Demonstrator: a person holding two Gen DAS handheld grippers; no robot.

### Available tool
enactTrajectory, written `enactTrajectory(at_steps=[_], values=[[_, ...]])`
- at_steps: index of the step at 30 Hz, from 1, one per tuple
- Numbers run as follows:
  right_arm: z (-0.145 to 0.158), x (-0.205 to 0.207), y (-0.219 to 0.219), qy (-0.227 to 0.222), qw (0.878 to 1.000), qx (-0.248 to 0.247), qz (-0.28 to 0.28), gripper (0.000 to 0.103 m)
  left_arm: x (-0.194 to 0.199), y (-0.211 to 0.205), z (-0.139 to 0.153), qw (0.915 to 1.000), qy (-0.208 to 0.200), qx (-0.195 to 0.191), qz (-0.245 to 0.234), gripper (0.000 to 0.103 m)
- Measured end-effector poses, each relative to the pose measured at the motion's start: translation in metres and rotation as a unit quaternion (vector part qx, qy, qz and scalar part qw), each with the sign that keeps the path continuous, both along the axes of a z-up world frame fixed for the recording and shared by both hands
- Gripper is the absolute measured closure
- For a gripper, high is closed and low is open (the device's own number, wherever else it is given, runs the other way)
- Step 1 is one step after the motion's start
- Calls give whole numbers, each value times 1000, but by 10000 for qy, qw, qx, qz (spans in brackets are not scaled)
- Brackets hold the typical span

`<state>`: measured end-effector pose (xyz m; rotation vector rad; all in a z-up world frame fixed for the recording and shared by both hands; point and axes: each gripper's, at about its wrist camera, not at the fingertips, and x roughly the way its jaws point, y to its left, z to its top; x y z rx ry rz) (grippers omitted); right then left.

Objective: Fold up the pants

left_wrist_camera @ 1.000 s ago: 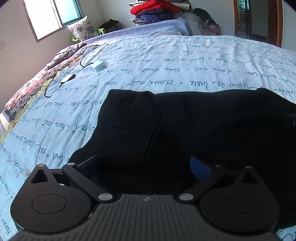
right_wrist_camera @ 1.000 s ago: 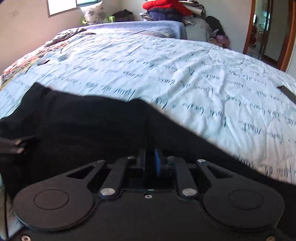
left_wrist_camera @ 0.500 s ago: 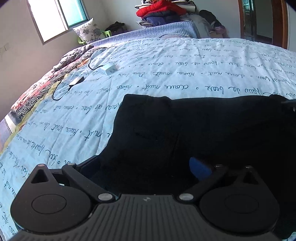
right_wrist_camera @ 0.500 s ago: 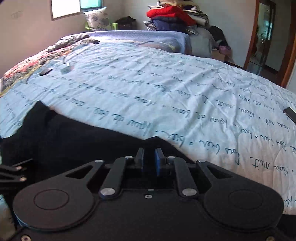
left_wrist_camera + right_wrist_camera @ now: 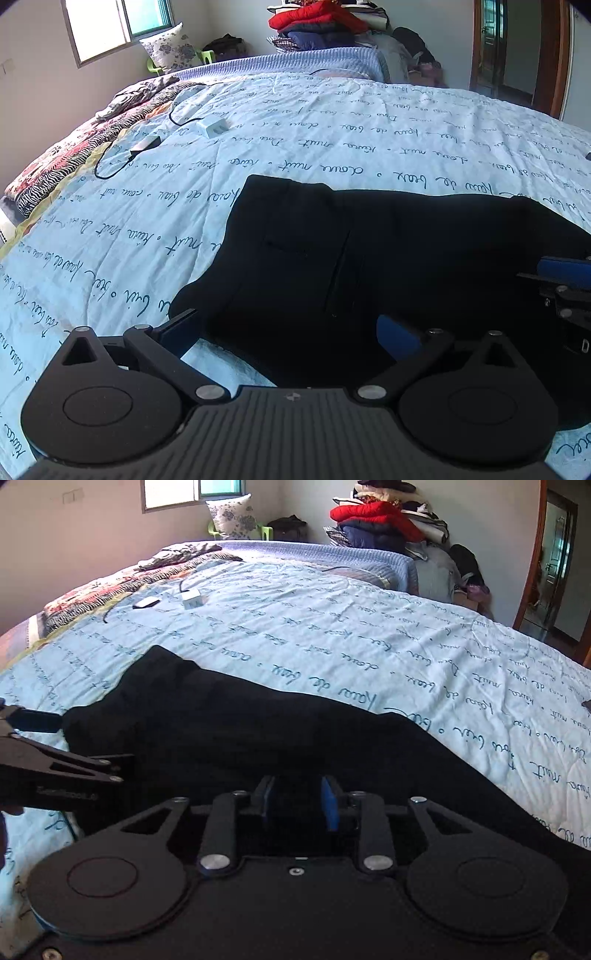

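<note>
Black pants (image 5: 369, 258) lie flat on the light blue bedspread (image 5: 332, 140), waistband end at the left. They also show in the right wrist view (image 5: 240, 734). My left gripper (image 5: 288, 328) is open, its fingers wide apart over the near edge of the pants. My right gripper (image 5: 299, 805) is partly open with a narrow gap between its blue pads (image 5: 330, 805), low over the near edge of the pants; whether cloth lies between them is hidden. The right gripper shows at the right edge of the left wrist view (image 5: 565, 280).
A white charger (image 5: 212, 127), a dark small device (image 5: 144, 144) and a black cable (image 5: 110, 166) lie at the far left of the bed. Patterned blankets (image 5: 62, 155) line the left side. Piled clothes (image 5: 321, 22) sit beyond the bed's far end. A door (image 5: 517, 55) stands at right.
Both grippers have drawn back and risen from the pants. The right gripper's pads have parted from nearly shut to a small gap. The left gripper stays open.
</note>
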<state>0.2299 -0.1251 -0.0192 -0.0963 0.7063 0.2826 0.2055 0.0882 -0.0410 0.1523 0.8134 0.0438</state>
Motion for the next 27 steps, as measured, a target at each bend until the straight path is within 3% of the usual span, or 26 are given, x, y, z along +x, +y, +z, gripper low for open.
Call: enactTrajectory(at_steps=[4, 8, 14, 20, 22, 24, 25, 27], values=[[-12, -6, 17, 120, 9993, -274, 212, 59, -4, 7, 1, 10000, 24, -78, 32, 2], [-12, -11, 26, 50, 9985, -518, 154, 59, -13, 20, 5, 9999, -34, -121, 106, 2], [13, -33, 55, -696, 9924, -847, 562, 59, -40, 76, 25, 9981, -213, -126, 562, 1], [13, -50, 92, -1004, 9823, -1034, 1200, 59, -67, 158, 69, 9852, -694, 2, 1569, 3], [8, -51, 106, -1058, 9787, -1108, 1365, 59, -63, 163, 80, 9853, -804, -26, 1505, 1], [-1, -53, 126, -1125, 9727, -1390, 1481, 59, -50, 159, 80, 9908, -598, -366, 1158, 1], [-6, -55, 134, -1184, 9681, -1575, 1549, 59, -41, 157, 75, 9917, -386, -744, 977, 1], [-13, -63, 148, -1353, 9556, -1988, 1704, 59, -27, 152, 61, 9859, -63, -1508, 721, 1]])
